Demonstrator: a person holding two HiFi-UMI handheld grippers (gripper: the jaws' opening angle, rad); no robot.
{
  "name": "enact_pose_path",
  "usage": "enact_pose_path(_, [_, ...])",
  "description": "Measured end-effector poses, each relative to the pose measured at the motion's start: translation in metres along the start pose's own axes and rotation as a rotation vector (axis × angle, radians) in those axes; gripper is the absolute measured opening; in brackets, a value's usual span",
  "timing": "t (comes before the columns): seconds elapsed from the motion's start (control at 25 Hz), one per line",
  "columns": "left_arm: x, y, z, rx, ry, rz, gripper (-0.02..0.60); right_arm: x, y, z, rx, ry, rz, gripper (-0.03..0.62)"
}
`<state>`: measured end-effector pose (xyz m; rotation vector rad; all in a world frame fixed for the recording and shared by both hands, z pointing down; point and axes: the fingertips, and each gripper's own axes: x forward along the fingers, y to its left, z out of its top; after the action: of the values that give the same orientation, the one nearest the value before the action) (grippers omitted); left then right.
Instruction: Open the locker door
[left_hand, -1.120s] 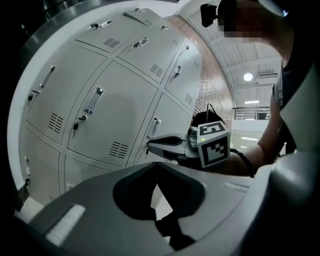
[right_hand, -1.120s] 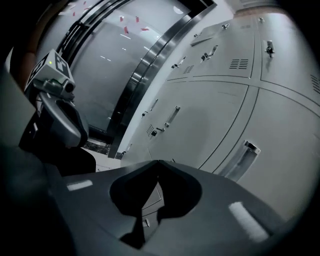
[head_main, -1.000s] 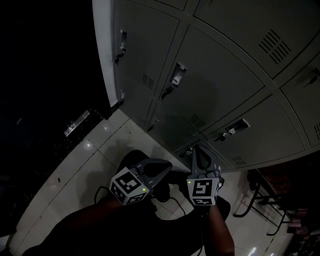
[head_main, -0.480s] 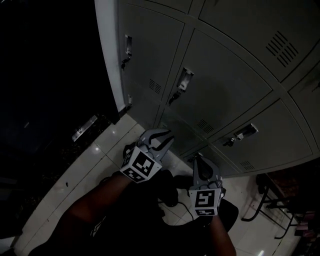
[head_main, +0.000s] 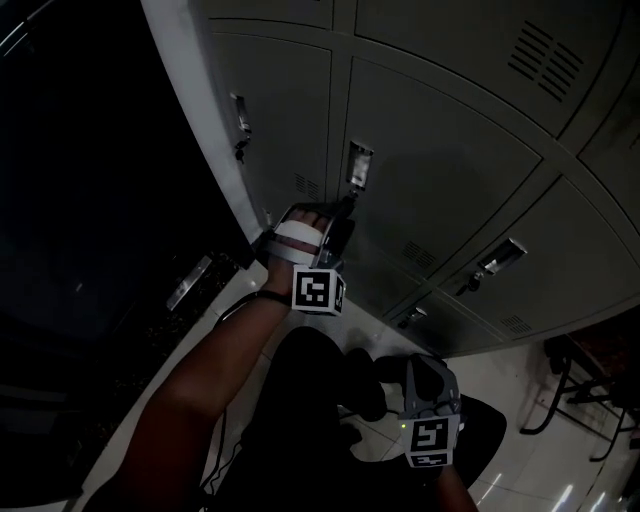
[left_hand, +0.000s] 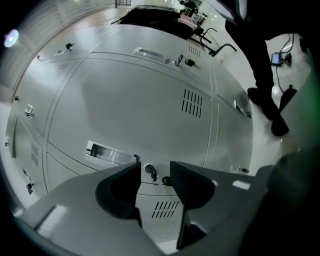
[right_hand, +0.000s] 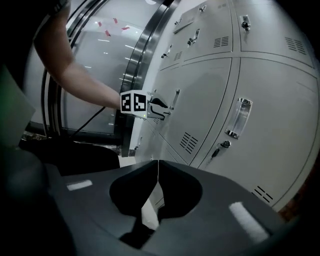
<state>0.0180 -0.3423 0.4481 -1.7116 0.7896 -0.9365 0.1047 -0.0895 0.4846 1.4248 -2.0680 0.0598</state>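
Observation:
The grey locker door (head_main: 440, 170) has a recessed pull handle (head_main: 358, 164) and, just below it, a lock with a key (left_hand: 149, 171). My left gripper (head_main: 340, 213) is stretched out to that door right under the handle. Its jaws have just been opening and now stand open. Nothing is gripped; the key shows in the gap, on the door beyond the tips. In the right gripper view the left gripper (right_hand: 164, 107) sits against the door's handle (right_hand: 175, 99). My right gripper (head_main: 428, 372) hangs low near the floor, shut and empty.
More locker doors with their own handles (head_main: 240, 114) (head_main: 502, 254) surround the target. A dark glass wall (head_main: 80, 200) stands to the left of the locker bank. A chair frame (head_main: 575, 385) is at the lower right on the tiled floor (head_main: 520, 380).
My left gripper has travelled from down by my legs up to the locker door, rolled over, and gone from shut to open. My right gripper has dropped lower in the view.

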Motion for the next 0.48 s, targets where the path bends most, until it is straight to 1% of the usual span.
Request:
enact_pose_path(0.12, [0.018, 0.001, -0.014, 0.007, 0.052, 0.008, 0.172, -0.003, -0.002, -0.003, 0.019, -0.004, -0.005, 0.008])
enact_pose_path(0.16, [0.022, 0.002, -0.017, 0.010, 0.062, 0.012, 0.161, -0.003, -0.002, -0.003, 0.024, -0.004, -0.006, 0.008])
enact_pose_path(0.24, [0.027, 0.004, -0.021, 0.030, 0.079, 0.027, 0.101, -0.002, -0.003, -0.005, 0.030, -0.004, -0.006, 0.008])
enact_pose_path(0.36, [0.028, 0.005, -0.017, 0.069, 0.081, 0.040, 0.096, -0.001, -0.005, -0.005, 0.037, -0.004, -0.009, 0.008])
enact_pose_path(0.48, [0.023, -0.002, -0.007, 0.077, 0.064, 0.033, 0.094, -0.001, -0.005, -0.004, 0.040, -0.007, -0.011, 0.008])
